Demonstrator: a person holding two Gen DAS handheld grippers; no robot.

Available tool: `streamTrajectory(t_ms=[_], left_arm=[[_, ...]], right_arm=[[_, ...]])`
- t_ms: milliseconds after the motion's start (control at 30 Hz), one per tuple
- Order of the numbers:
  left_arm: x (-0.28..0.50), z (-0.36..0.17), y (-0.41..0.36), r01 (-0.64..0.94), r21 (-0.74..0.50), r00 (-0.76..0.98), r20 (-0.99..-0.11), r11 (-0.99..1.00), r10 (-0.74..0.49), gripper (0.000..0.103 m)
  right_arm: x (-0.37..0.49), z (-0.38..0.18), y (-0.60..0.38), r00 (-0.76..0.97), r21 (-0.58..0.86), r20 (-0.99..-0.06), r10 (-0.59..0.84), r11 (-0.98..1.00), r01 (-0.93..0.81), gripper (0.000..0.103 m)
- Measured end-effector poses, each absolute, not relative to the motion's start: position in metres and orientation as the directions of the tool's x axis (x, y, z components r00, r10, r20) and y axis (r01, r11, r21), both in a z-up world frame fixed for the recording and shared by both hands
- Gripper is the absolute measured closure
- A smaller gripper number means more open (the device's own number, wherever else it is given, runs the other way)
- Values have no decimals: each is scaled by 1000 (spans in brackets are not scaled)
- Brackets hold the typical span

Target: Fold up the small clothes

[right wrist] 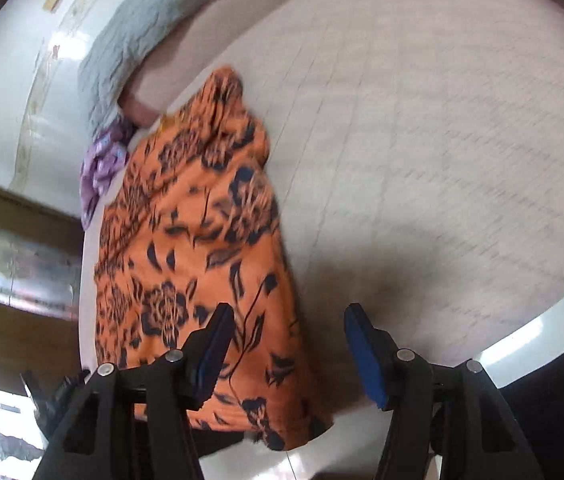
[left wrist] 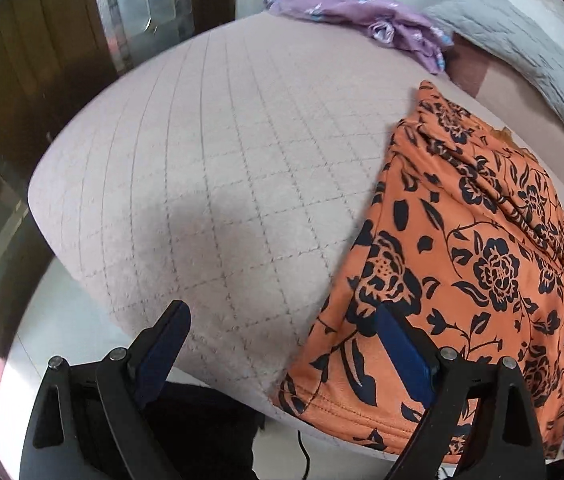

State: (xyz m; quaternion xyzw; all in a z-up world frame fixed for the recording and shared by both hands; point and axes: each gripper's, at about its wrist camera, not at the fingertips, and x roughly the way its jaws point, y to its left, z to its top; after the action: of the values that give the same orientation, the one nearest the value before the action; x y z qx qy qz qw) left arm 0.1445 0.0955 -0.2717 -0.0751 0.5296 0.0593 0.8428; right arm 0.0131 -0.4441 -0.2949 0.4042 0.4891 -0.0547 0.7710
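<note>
Orange floral garment [left wrist: 461, 248] lies flat on quilted pink mattress [left wrist: 210, 168], under both grippers' near edge. Left gripper [left wrist: 282, 328] and right gripper [right wrist: 287, 332] gape wide, holding nothing.

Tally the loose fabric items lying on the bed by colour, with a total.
Orange with black flowers: 1, the orange garment
Purple: 1, the purple garment
Grey: 1, the grey quilted piece
Total: 3
</note>
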Motion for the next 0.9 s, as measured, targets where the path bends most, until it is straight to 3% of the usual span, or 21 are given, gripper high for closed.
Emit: streamTrajectory(t_ms=[233, 367, 500, 633, 700, 800, 833, 900], left_arm=[[145, -285, 92, -160, -96, 364, -931, 983, -32, 13], [143, -299, 90, -139, -112, 313, -948, 984, -64, 43], [136, -294, 84, -87, -116, 340, -937, 989, -80, 59], [137, -288, 69, -30, -123, 366, -925, 992, -103, 59], [140, -286, 61, -2, -131, 372, -920, 991, -121, 45], [143, -289, 56, 4, -121, 376, -920, 993, -113, 44], [143, -291, 56, 3, -131, 366, -922, 991, -123, 49], [145, -293, 58, -5, -136, 371, -920, 991, -125, 74]], right_arm=[[18, -297, -427, 500, 551, -806, 317, 712, 436, 42], [20, -297, -426, 500, 550, -806, 318, 714, 434, 42], [20, -295, -426, 496, 546, -807, 320, 724, 421, 43], [24, -293, -410, 469, 526, -816, 338, 771, 359, 65], [25, -292, -401, 462, 475, -836, 296, 811, 341, 65], [27, -293, -400, 451, 455, -848, 279, 819, 350, 64], [27, -292, -399, 448, 449, -850, 275, 824, 345, 64], [27, -291, -394, 448, 419, -857, 253, 848, 323, 63]])
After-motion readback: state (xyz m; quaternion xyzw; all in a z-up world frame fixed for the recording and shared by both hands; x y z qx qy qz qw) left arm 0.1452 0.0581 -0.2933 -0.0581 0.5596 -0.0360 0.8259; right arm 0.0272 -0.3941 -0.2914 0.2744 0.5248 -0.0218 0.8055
